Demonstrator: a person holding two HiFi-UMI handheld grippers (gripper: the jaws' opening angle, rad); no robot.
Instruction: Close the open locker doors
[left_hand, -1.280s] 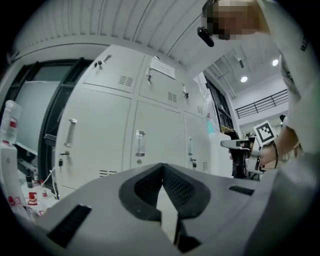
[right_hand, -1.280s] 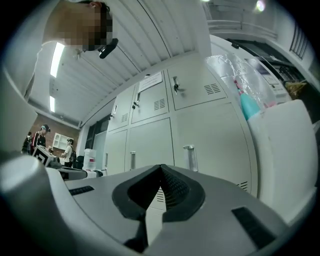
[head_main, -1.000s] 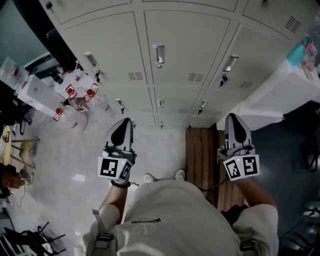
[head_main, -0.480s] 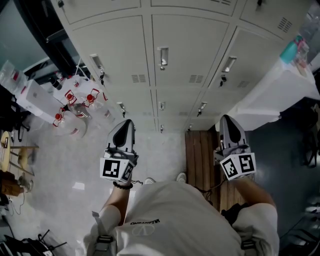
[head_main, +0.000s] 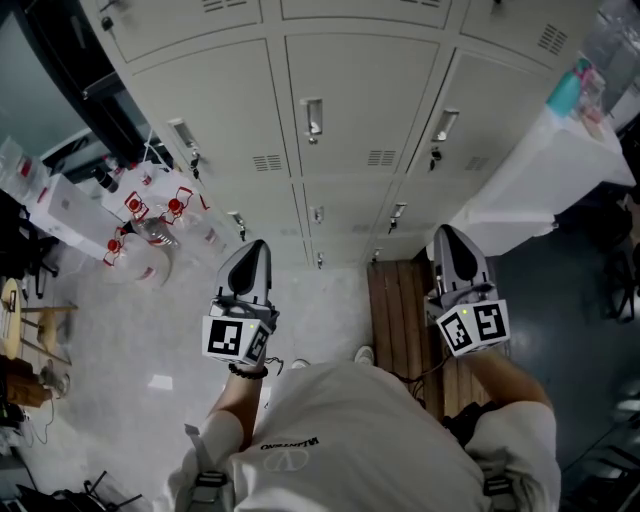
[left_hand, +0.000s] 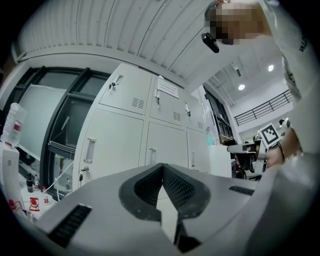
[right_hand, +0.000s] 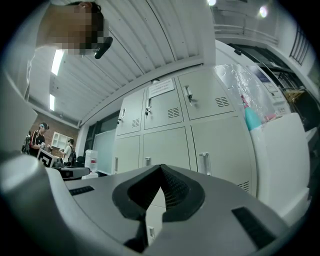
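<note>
Lockers (head_main: 340, 110) fill the top of the head view, a pale bank straight ahead of the person. Every door seen there lies flush, with handles and key locks showing. Both gripper views show a paper notice (left_hand: 167, 89) on an upper door, but its print is too small to read. The shirt (head_main: 350, 430) carries a short line of print and a logo, neither legible. Each gripper's cube bears black square markers.

The left gripper (head_main: 256, 246) and right gripper (head_main: 443, 232) are held out in front of the body, well apart. Both point at the lockers without touching them. Each has its jaws pressed together with nothing between them. A dark bracelet (head_main: 240, 370) sits on the left wrist.

Only the head view shows the floor. Bottles (head_main: 150, 215) with red marks stand at left, and a wooden board (head_main: 400, 310) lies below the right gripper. A white-draped table (head_main: 540, 190) is at right, with a teal bottle (head_main: 563, 92) at its far end. The left gripper view alone shows dark window frames (left_hand: 60, 125) beside the lockers. The right gripper view alone shows people (right_hand: 37, 137) far off at left.
</note>
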